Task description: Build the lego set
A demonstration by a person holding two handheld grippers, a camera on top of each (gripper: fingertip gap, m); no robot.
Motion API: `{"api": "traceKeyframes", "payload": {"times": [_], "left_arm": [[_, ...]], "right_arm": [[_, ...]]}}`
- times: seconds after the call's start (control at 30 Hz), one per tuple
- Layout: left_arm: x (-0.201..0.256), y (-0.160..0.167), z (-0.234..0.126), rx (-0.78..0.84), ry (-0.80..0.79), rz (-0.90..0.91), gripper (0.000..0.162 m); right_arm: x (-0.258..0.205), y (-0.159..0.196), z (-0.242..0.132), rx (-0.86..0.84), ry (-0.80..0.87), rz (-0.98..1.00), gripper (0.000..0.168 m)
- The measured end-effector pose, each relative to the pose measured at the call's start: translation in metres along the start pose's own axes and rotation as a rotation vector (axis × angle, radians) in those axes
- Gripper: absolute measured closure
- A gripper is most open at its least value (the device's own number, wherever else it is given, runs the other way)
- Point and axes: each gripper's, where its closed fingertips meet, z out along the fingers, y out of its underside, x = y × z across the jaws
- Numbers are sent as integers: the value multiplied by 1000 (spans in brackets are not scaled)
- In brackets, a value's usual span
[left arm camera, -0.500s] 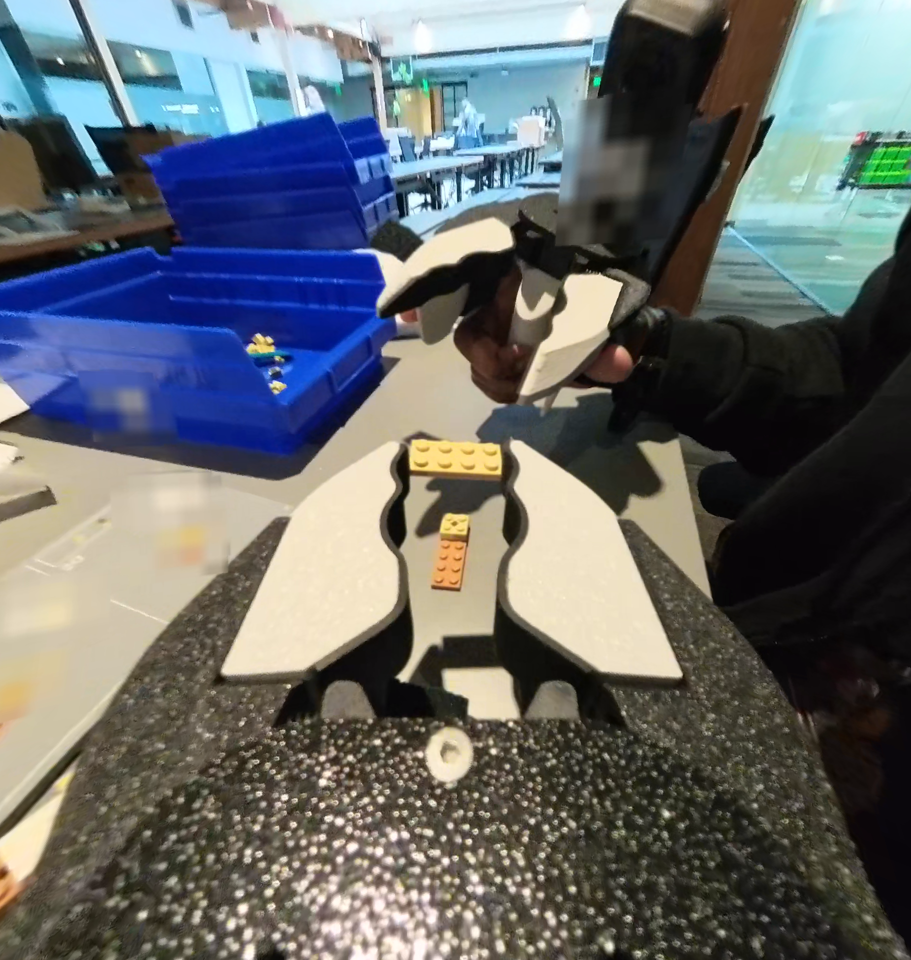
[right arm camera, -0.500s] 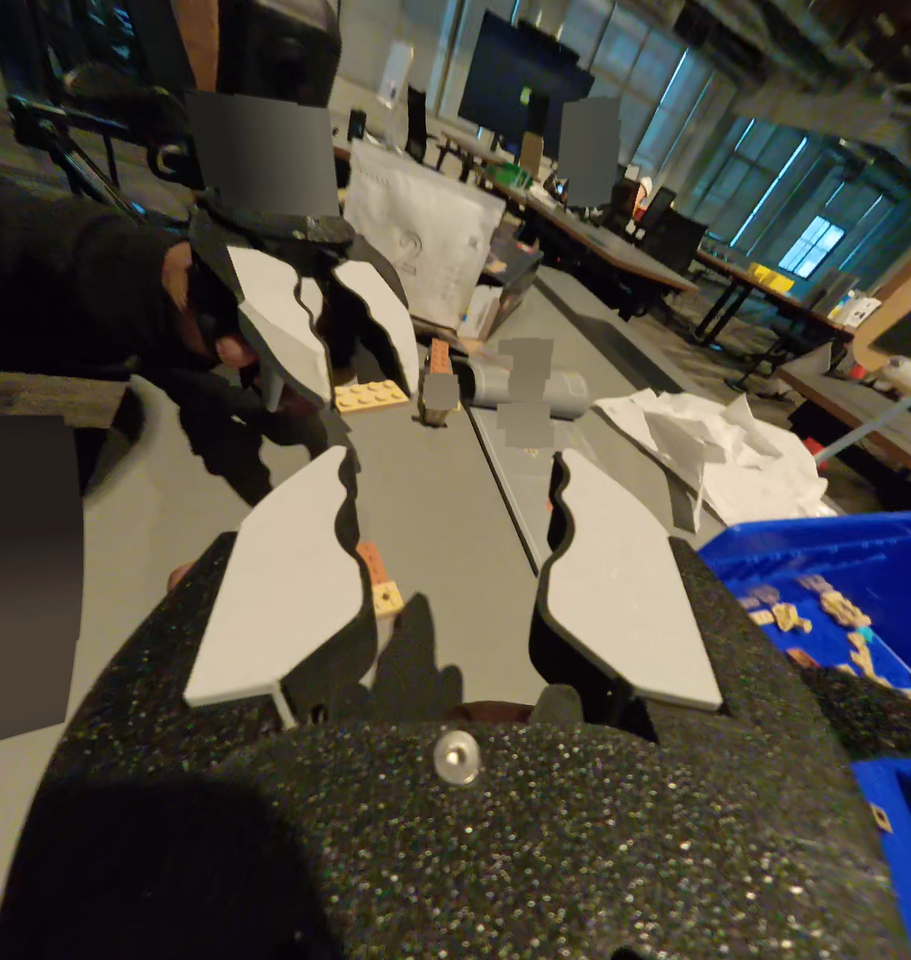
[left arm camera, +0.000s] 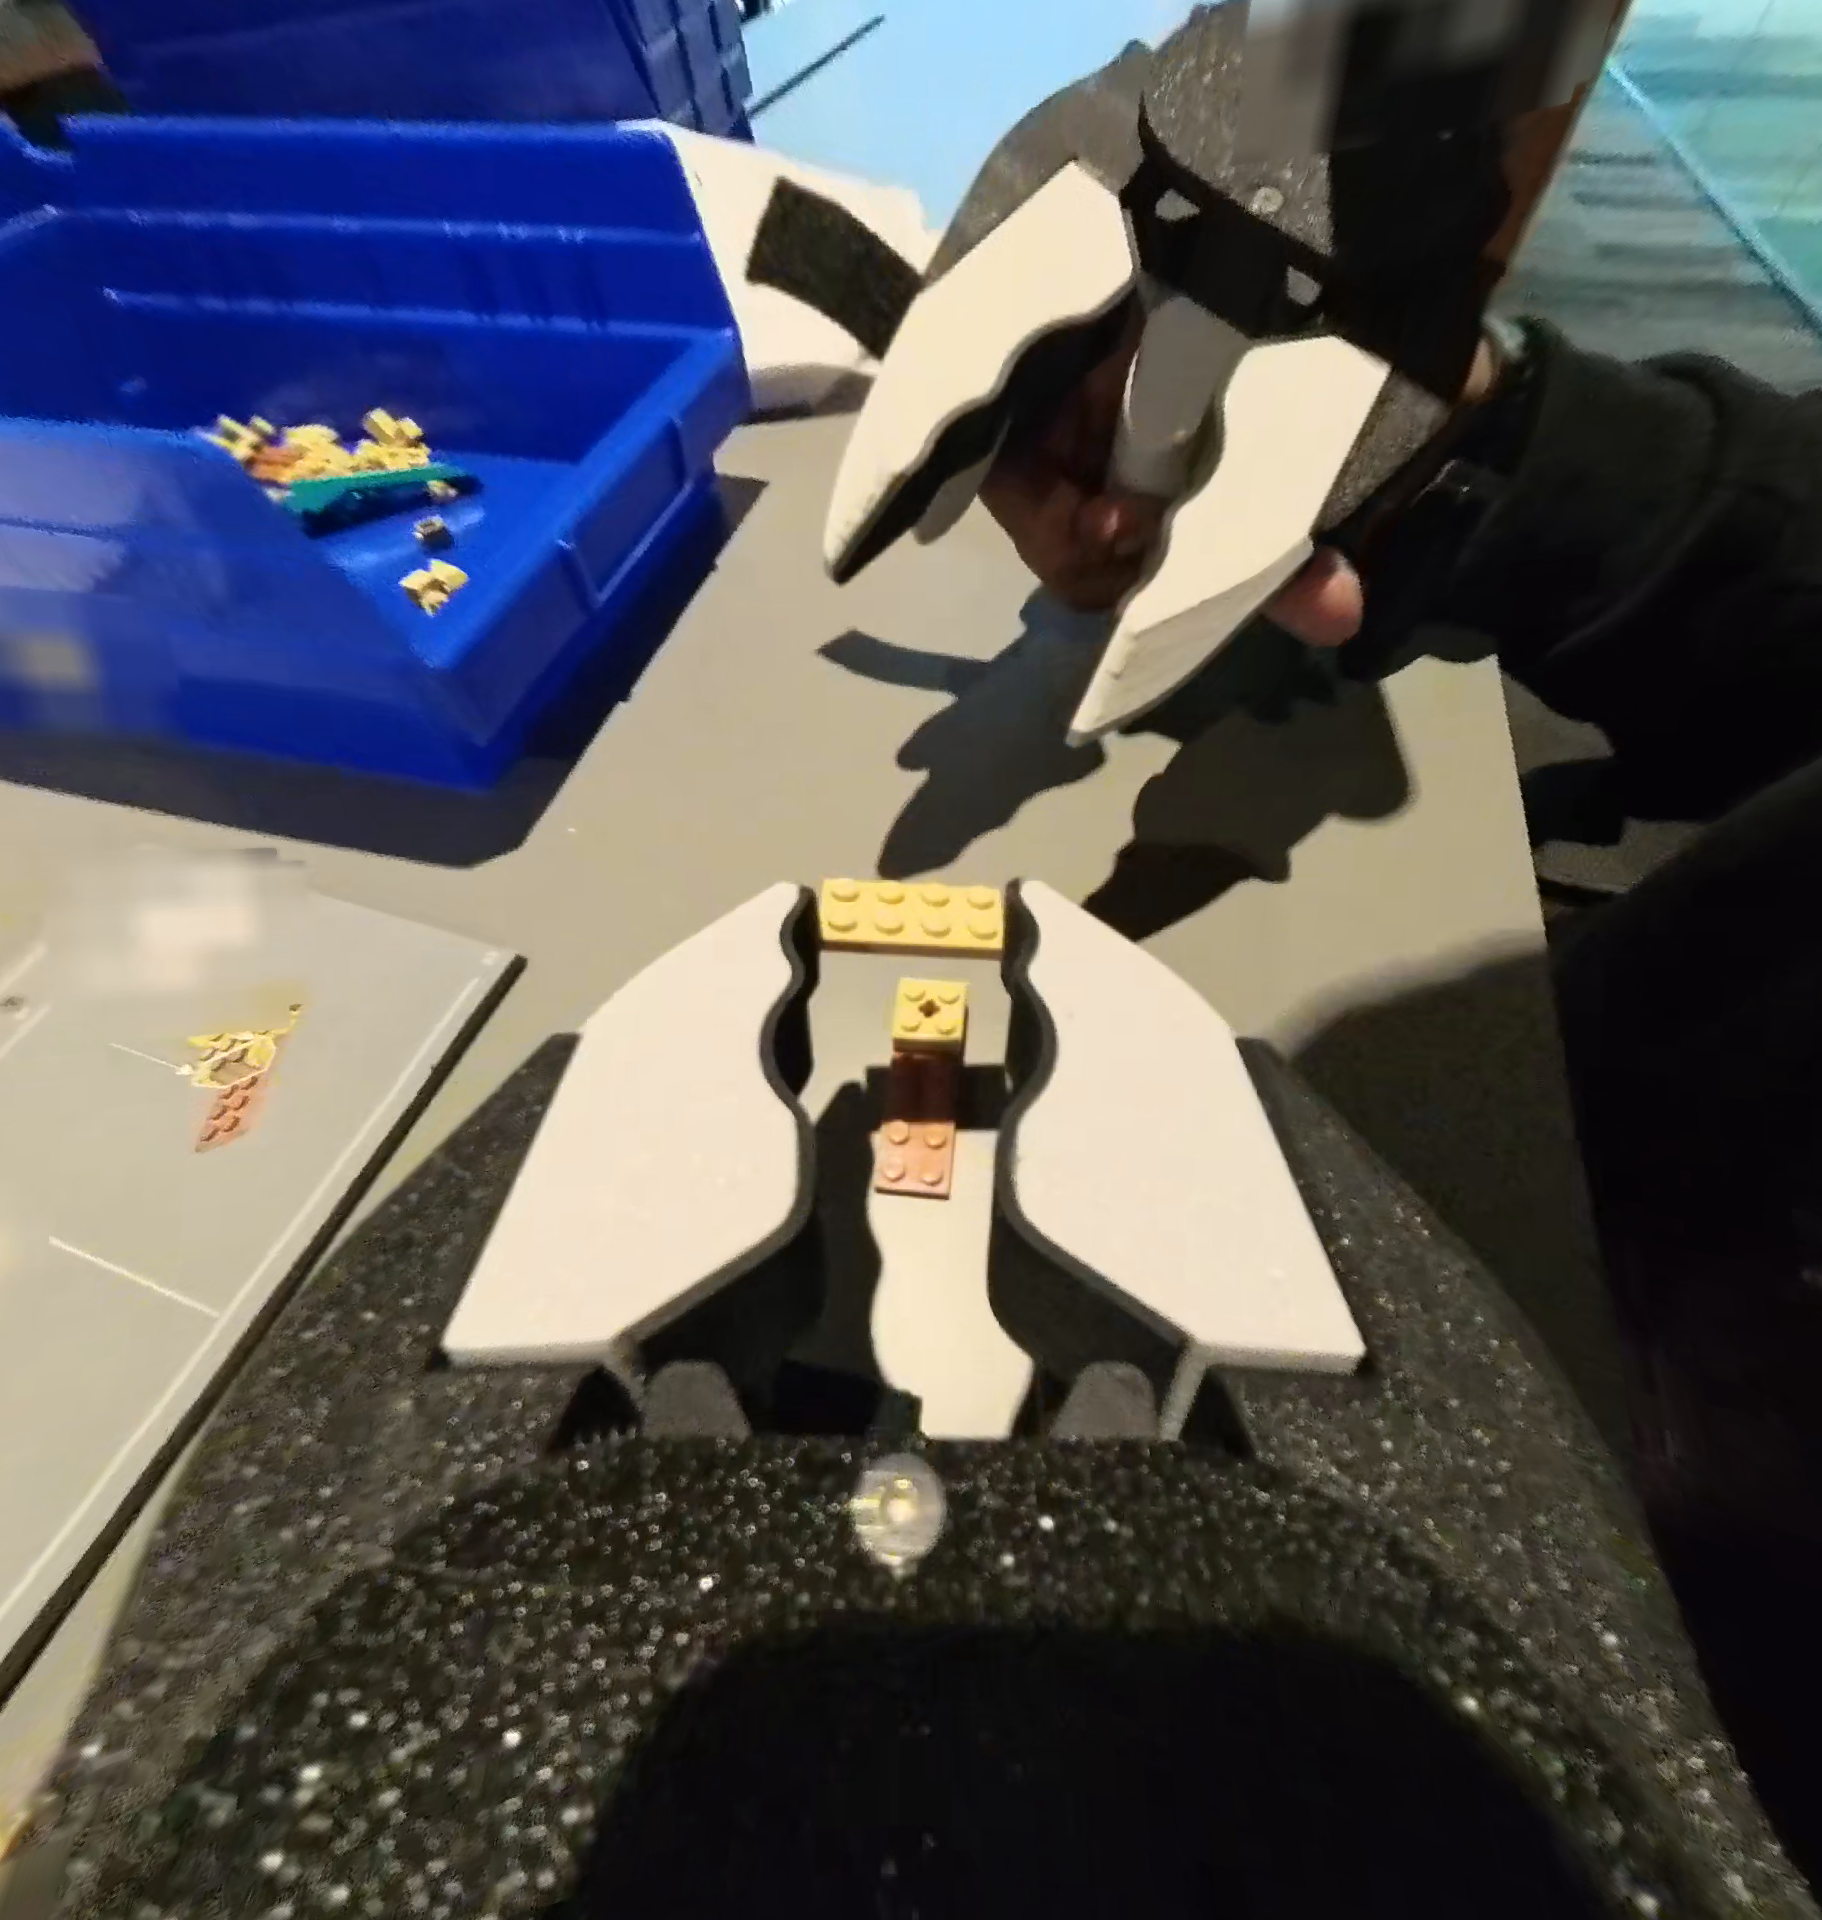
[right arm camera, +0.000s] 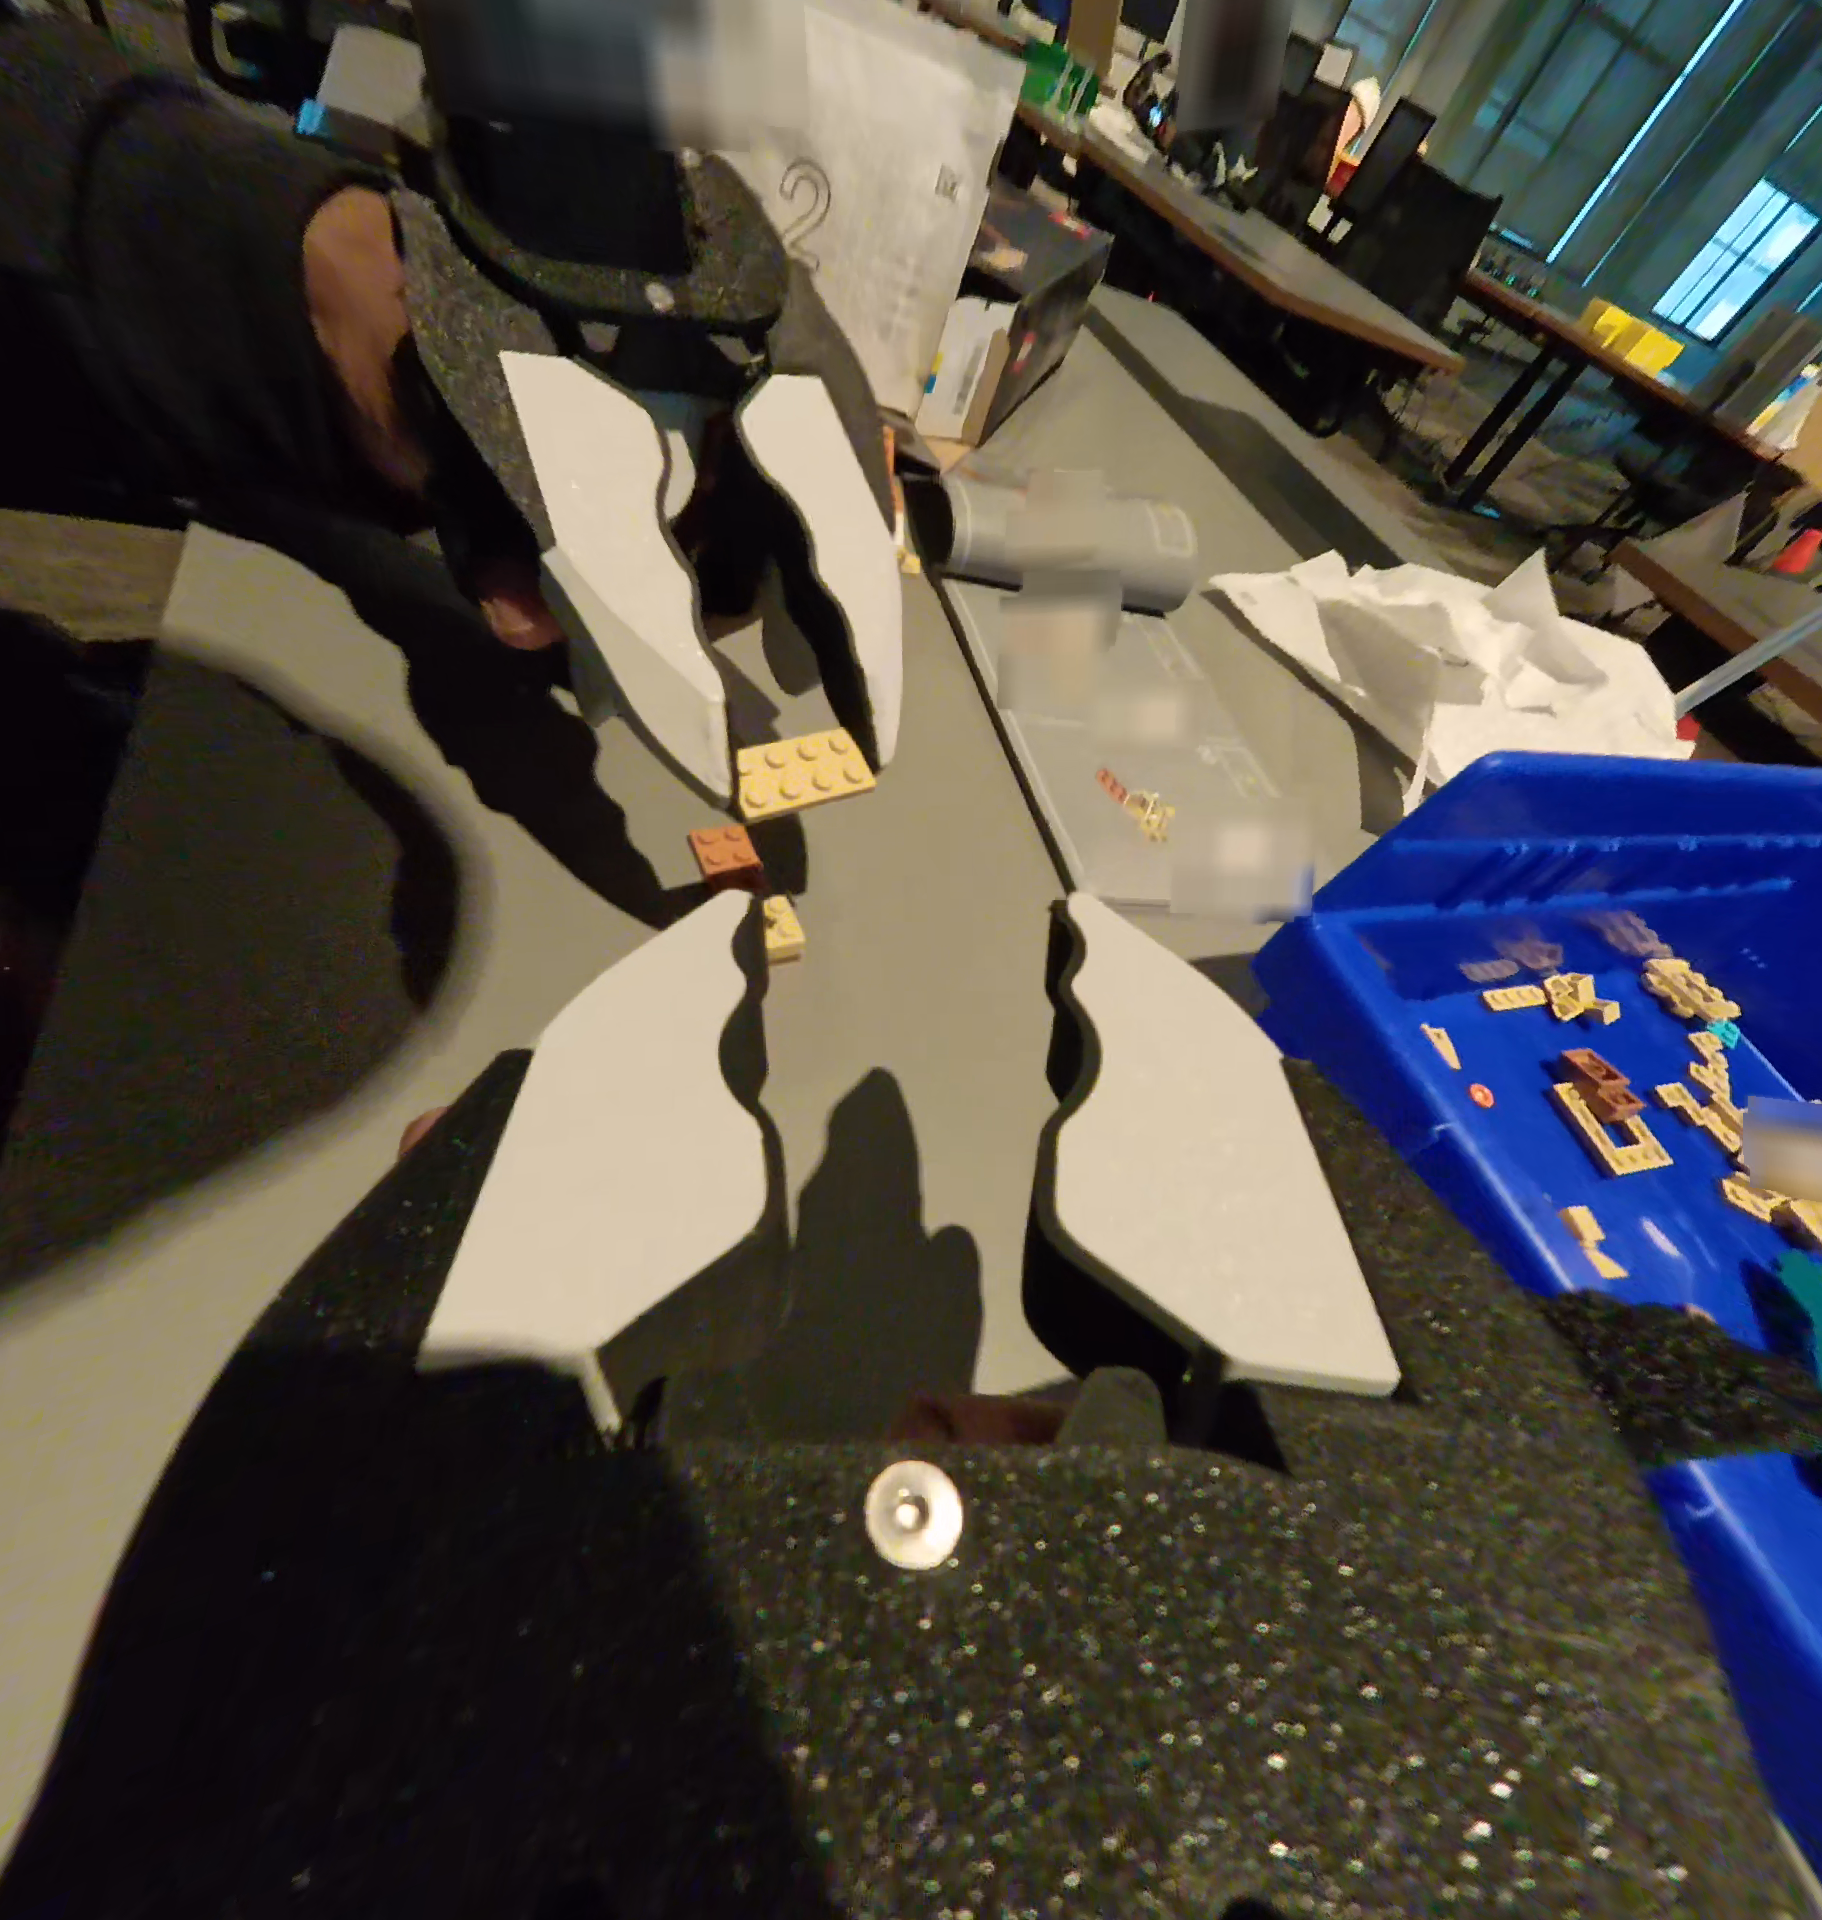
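Note:
My left gripper [left arm camera: 912, 904] is shut on a tan 2x4 plate [left arm camera: 912, 916], held flat by its short ends at the fingertips. Just below and nearer lies a small orange-brown plate [left arm camera: 917, 1158] with a tan piece [left arm camera: 928, 1013] on its far end, on the grey table. In the right wrist view the left gripper [right arm camera: 798, 769] holds the tan plate [right arm camera: 803, 774] low over the table, next to the brown plate [right arm camera: 725, 852] and tan piece [right arm camera: 782, 928]. My right gripper [right arm camera: 902, 914] is open and empty, close to the tan piece. It hangs over the table in the left wrist view [left arm camera: 969, 644].
A blue bin [left arm camera: 574, 540] with several loose pieces stands left of the work spot; it also shows in the right wrist view [right arm camera: 1406, 935]. An instruction booklet [left arm camera: 159, 1195] lies flat beside it. Crumpled white paper [right arm camera: 1458, 655] and a white bag [right arm camera: 886, 208] lie farther back. My hands' fingertips stand some 5 cm from each other.
My left gripper has tipped down and moved lower with the tan plate, closer to the small build. My right gripper has come lower and nearer, still open.

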Motion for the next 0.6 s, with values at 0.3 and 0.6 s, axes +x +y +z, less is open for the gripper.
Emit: {"api": "traceKeyframes", "payload": {"times": [0.3,0.6], "left_arm": [[4,23,17,-196,64,-26,128],[7,35,20,-298,113,-55,129]], "right_arm": [[-9,14,3,-73,-29,-6,118],[-15,19,5,-101,-52,-14,119]]}}
